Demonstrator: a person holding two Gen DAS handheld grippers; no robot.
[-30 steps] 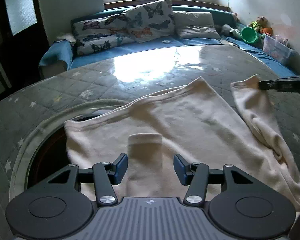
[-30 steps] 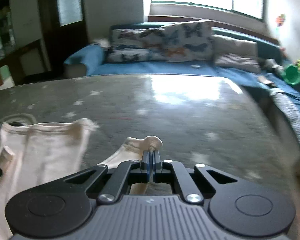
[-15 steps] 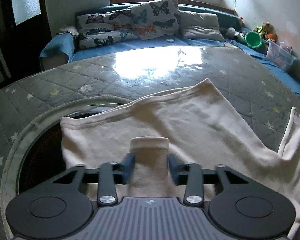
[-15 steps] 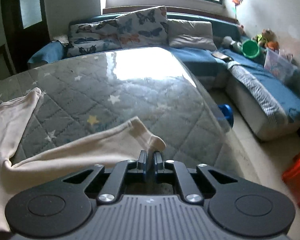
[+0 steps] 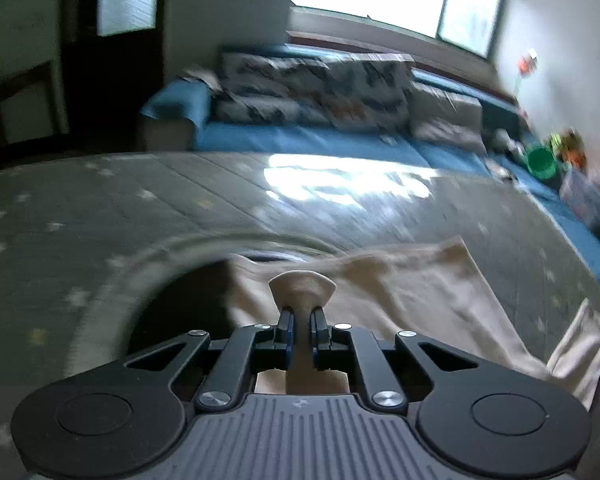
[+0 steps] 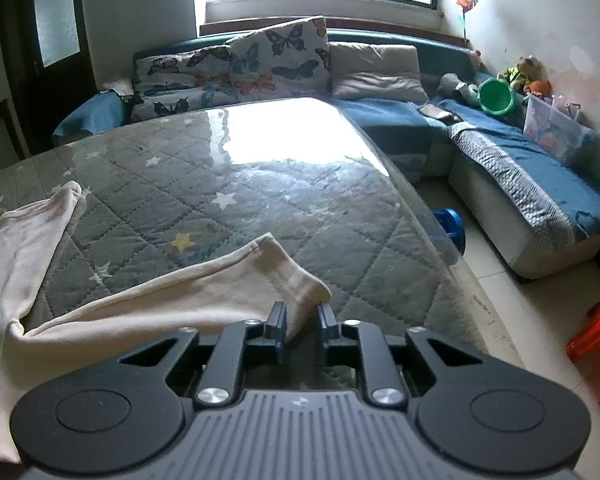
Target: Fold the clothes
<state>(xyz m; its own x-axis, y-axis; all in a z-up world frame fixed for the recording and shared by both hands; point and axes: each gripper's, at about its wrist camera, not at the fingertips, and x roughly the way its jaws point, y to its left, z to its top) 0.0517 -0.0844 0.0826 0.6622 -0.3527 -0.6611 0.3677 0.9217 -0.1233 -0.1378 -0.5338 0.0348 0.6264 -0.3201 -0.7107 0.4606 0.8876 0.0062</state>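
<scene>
Since the earlier frames the left gripper (image 5: 302,322) has closed, now pinching a sleeve cuff (image 5: 302,286); the right gripper (image 6: 302,320) has just been opening, cream garment (image 6: 160,300) loose between its jaws on the quilted table (image 6: 260,184). No readable writing.

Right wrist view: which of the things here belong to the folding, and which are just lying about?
In the job:
- cream garment, its sleeve cuff lying between the right tongs, which have just been opening
- left tongs, shut on the other cuff
- quilted table

Lying about:
- butterfly cushions
- green bucket
- clear toy box
- red stool
</scene>
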